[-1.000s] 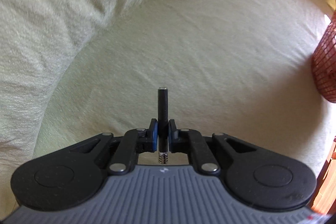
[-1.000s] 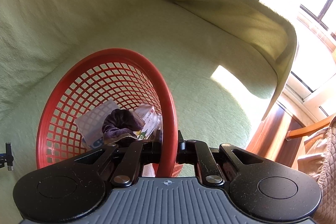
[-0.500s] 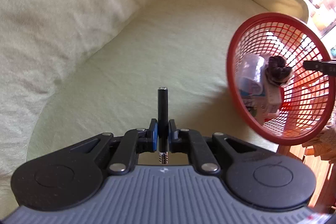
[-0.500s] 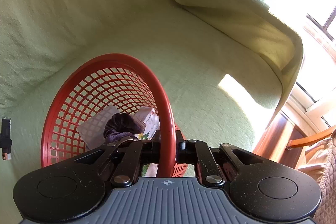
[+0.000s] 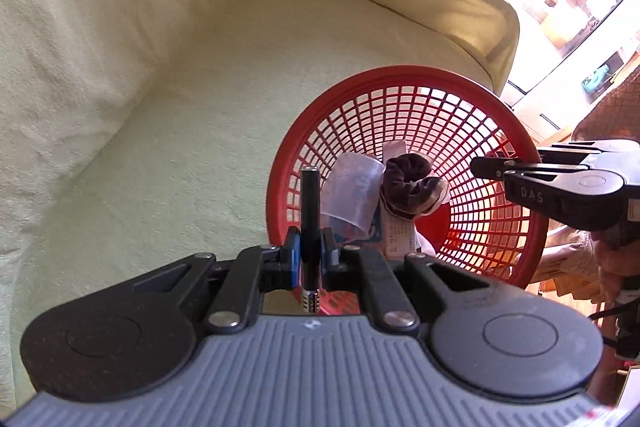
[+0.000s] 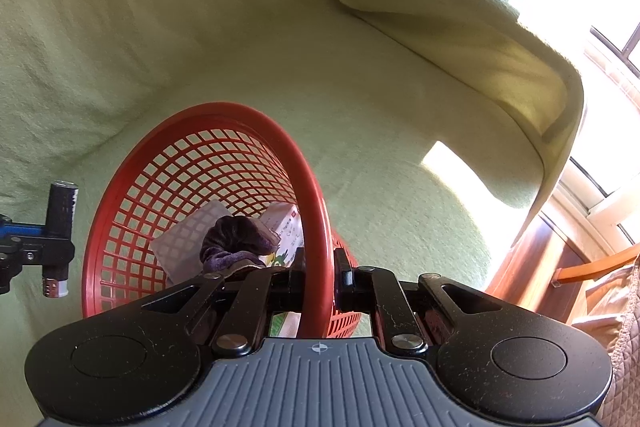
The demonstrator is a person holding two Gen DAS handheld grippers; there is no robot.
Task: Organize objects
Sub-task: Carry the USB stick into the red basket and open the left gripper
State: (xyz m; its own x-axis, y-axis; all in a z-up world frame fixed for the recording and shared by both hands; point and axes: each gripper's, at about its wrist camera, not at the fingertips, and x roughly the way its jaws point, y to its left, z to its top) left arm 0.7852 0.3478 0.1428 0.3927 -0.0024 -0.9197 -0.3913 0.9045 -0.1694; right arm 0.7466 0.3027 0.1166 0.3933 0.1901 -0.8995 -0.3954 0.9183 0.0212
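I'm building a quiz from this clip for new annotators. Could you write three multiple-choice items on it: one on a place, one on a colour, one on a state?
1. Where is the dark velvet scrunchie?
A. On the sofa cushion
B. Inside the basket
C. In the left gripper

2. What colour is the mesh basket?
A. Blue
B. White
C. Red

3. What is the left gripper doing?
A. Clamping a slim black cylinder
B. Standing open and holding nothing
C. Gripping the basket's rim

Answers:
1 B: the scrunchie lies among papers within the basket walls.
2 C: rim and lattice are red in both views.
3 A: the slim black cylinder stands upright between the closed fingers; it is the right gripper that holds the rim.
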